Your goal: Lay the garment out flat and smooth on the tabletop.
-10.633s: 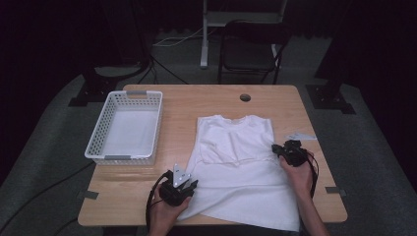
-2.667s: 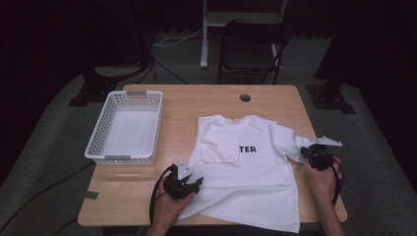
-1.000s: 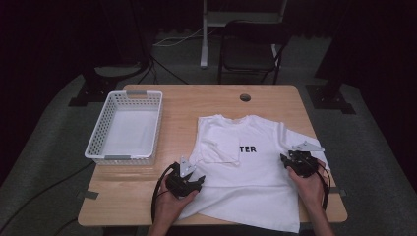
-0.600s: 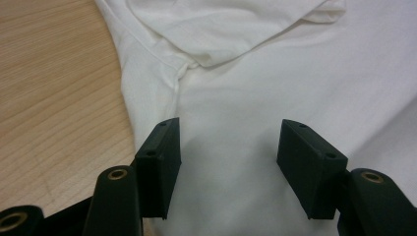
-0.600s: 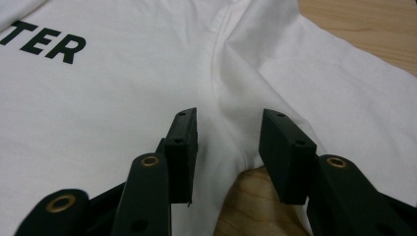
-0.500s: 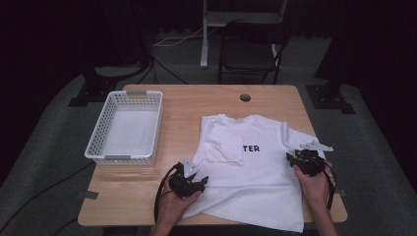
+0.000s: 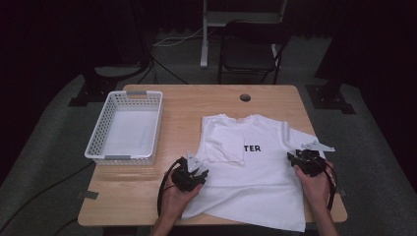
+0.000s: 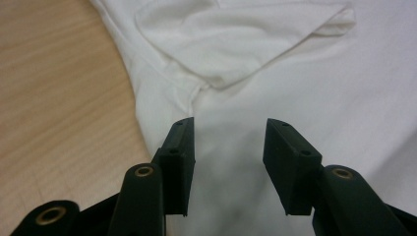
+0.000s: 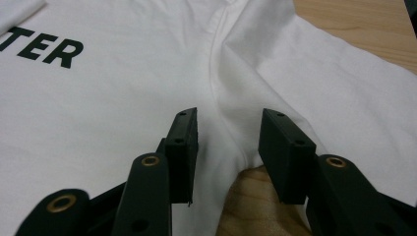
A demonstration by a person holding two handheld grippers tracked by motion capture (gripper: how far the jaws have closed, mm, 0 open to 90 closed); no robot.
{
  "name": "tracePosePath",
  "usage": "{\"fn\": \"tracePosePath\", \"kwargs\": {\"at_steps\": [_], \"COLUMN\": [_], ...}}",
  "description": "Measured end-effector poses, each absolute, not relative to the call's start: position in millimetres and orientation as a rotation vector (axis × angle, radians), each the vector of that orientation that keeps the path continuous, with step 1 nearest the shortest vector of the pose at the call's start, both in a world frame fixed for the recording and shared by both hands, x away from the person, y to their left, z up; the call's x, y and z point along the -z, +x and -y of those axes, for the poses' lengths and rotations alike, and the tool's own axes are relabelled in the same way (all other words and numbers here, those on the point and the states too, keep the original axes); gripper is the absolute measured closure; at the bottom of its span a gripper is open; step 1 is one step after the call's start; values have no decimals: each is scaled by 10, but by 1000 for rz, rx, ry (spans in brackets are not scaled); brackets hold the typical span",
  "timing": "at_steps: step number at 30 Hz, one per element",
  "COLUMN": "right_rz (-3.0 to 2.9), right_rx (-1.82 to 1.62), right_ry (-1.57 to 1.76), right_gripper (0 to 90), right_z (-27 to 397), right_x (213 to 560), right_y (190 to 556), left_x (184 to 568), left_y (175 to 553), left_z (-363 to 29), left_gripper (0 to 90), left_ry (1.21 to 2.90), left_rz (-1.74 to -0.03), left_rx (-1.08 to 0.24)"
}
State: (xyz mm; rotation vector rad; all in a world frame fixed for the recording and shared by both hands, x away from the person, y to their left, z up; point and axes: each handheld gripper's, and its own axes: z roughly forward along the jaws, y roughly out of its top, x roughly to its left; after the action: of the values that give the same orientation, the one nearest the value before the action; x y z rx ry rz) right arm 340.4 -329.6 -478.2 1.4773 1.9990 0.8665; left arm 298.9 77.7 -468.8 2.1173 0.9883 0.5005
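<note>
A white T-shirt [image 7: 260, 172] with black letters "TER" [image 7: 252, 148] lies flat on the wooden table [image 7: 196, 105]. Its left sleeve [image 7: 225, 147] is folded in over the chest, while the right sleeve spreads out. My left gripper [image 7: 199, 173] rests at the shirt's left side, just below the folded sleeve [image 8: 231, 39]. Its jaws [image 8: 228, 125] have just been closing and still stand apart over the cloth. My right gripper [image 7: 292, 160] sits at the right armpit seam, open [image 9: 227, 115], with the shirt's edge and bare wood between its jaws.
A white plastic basket [image 7: 120, 158] stands on the table's left half. A round cable hole [image 7: 245, 97] is near the far edge. A dark folding chair [image 7: 251, 49] stands beyond the table.
Since the oldest frame the right sleeve has been spread out and the letters uncovered. Over the last second the right gripper shifted slightly right; the left hand stayed put.
</note>
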Motion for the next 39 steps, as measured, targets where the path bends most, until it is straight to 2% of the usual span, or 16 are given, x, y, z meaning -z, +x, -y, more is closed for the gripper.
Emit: {"fn": "tracePosePath", "kwargs": {"at_steps": [8,22,24,29,39], "right_rz": [-1998,-1998,-1998,-1998,-1997], "right_rx": [-871,-871,-871,-870,-869], "right_ry": [1476,1474,1473,1473,1473], "right_gripper": [584,583,583,583,583], "right_z": [3300,3301,3301,3300,3301], "right_x": [4785,4786,4786,4786,4786], "right_y": [3403,3404,3404,3403,3401], "left_x": [4630,4715,4728,4700,4625], "left_y": [3159,3403,3414,3404,3258], "left_z": [-668,-479,-477,-497,-614], "left_gripper": [638,640,672,857,878], "left_ry": [2120,2198,2194,2197,2184], "left_rz": [-930,-893,-896,-911,-884], "left_rx": [-515,-505,-495,-509,-512]}}
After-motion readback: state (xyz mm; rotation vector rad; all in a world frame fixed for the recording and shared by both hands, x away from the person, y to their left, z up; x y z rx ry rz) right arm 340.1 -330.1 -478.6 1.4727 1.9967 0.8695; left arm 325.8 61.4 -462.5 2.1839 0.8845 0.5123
